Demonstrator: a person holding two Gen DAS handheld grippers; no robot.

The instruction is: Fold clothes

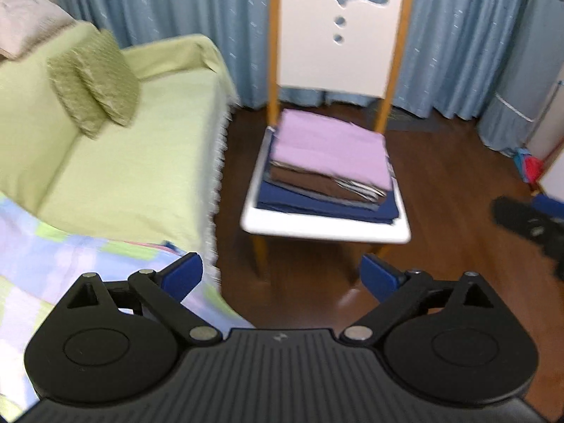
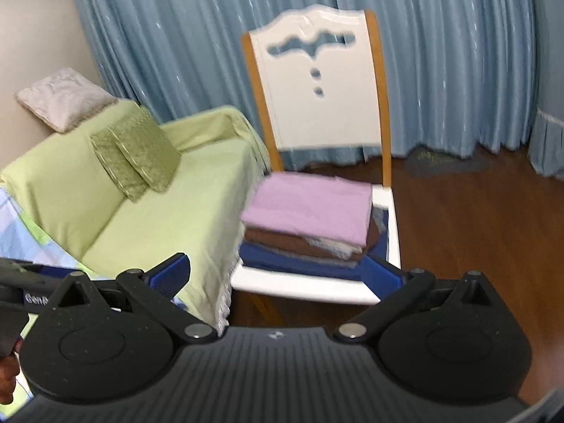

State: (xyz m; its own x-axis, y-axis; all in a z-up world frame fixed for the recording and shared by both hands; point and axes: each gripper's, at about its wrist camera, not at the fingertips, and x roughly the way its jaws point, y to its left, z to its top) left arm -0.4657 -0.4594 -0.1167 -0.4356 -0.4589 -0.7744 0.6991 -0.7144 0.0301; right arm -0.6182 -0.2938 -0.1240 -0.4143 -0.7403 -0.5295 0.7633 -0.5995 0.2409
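Since folded stack (image 1: 328, 165) sits squared on chair seat (image 1: 317, 231), lilac piece on top, both my grippers hang clear: left gripper (image 1: 280, 276) jaws spread, nothing between; right gripper (image 2: 276, 275) same. Patchwork cloth (image 1: 53, 264) on sofa (image 1: 141, 162) likely next.

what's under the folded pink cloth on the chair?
Under the folded pink cloth lies a folded brown piece, then folded navy blue cloth, all on the white chair seat. Some grey-white fabric edges peek out between; how many more layers are hidden is unclear.
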